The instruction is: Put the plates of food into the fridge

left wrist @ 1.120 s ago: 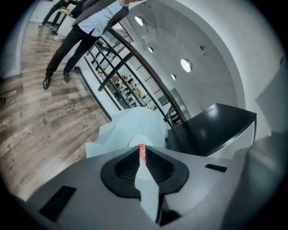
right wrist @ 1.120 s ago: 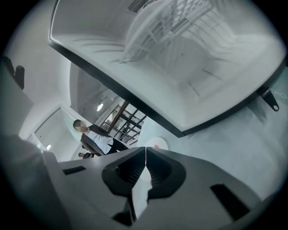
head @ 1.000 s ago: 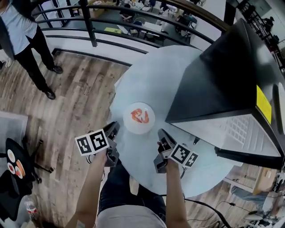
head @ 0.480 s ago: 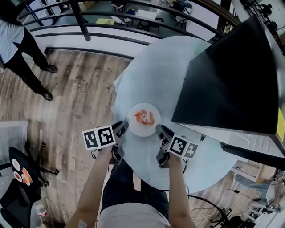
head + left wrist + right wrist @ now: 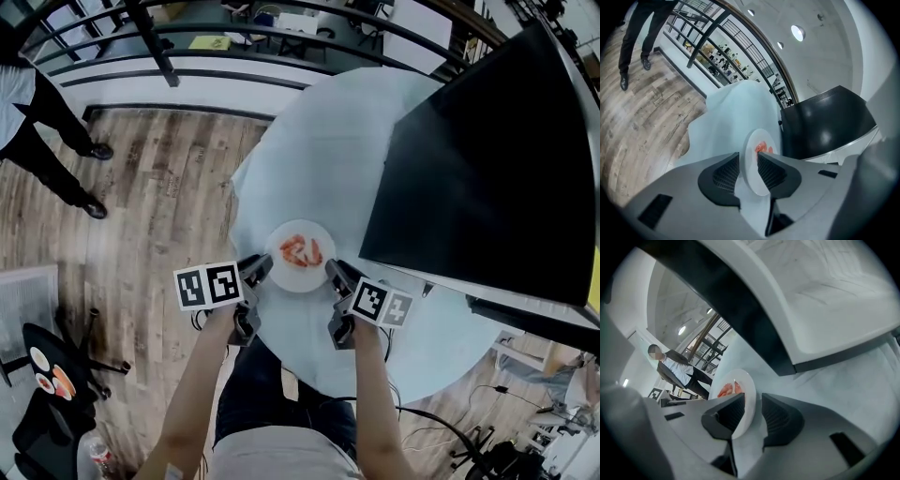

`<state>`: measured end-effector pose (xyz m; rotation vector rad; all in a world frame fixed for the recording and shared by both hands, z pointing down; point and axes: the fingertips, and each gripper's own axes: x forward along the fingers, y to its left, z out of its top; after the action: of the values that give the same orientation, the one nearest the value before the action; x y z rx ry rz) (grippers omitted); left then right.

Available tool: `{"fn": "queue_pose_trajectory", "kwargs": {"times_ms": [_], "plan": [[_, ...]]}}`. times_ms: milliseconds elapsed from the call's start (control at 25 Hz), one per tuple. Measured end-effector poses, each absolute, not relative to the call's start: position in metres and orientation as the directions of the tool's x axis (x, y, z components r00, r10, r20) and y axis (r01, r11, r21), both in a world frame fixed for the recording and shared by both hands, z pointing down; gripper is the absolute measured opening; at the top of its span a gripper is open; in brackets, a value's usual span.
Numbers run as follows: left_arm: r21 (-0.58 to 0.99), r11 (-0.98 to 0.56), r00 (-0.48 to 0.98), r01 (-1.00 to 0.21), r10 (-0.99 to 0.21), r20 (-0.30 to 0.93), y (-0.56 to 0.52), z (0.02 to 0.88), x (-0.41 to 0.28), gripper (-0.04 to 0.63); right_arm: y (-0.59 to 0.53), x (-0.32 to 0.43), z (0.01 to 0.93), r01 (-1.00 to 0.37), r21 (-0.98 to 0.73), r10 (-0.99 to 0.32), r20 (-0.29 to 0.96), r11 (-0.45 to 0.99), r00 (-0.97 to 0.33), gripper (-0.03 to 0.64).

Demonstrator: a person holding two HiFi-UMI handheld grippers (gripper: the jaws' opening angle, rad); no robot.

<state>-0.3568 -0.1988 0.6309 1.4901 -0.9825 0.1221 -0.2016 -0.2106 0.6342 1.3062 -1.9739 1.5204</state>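
Fridge point(image 5: 478, 159): black, on the table point(image 5: 328, 141), filling the right of the head view. The white lining seen in the right gripper view suggests the door is open. No change there.

Plate point(image 5: 309, 279): flat on the table, just left of the fridge front, not lifted. Same spot as 1 s ago.

What changed is the grippers. 1 s ago both hung short of the plate on the person's side. Now both are at its near rim.
- L gripper point(image 5: 259, 267): on the rim side far from the fridge. Jaws wide, rim between them, pads not pressing.
- R gripper point(image 5: 335, 272): on the rim side nearer the fridge. Jaws opening, rim between them, no squeeze yet.

Food point(image 5: 301, 251): red-orange pieces mid-plate, untouched.

Meaning, as a judgement: approach is done and the grasp is about to start. Both jaws need to close on the rim, then lift level and carry right into the fridge. Task is at an early stage, w/ nothing stowed yet.

Writing: none legible. The cubes carry black/white square markers only. There is a yellow sliver at the fridge's far right edge, too small to read.
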Motion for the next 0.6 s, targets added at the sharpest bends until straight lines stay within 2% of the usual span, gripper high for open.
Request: {"fn": "queue_pose_trajectory", "kwargs": {"times_ms": [440,600], "plan": [[0.782,0.168,0.649,-0.600,-0.470,0.599,-0.198,0.629,-0.344,0.106,-0.209,-0.205,0.634,-0.773,-0.634,-0.451,0.696,-0.021,-0.558,0.103],[0.786,0.185,0.644,-0.589,-0.480,0.596,-0.198,0.632,-0.344,0.106,-0.210,-0.209,0.633,-0.669,-0.739,-0.472,0.619,-0.079,-0.628,0.101]]}}
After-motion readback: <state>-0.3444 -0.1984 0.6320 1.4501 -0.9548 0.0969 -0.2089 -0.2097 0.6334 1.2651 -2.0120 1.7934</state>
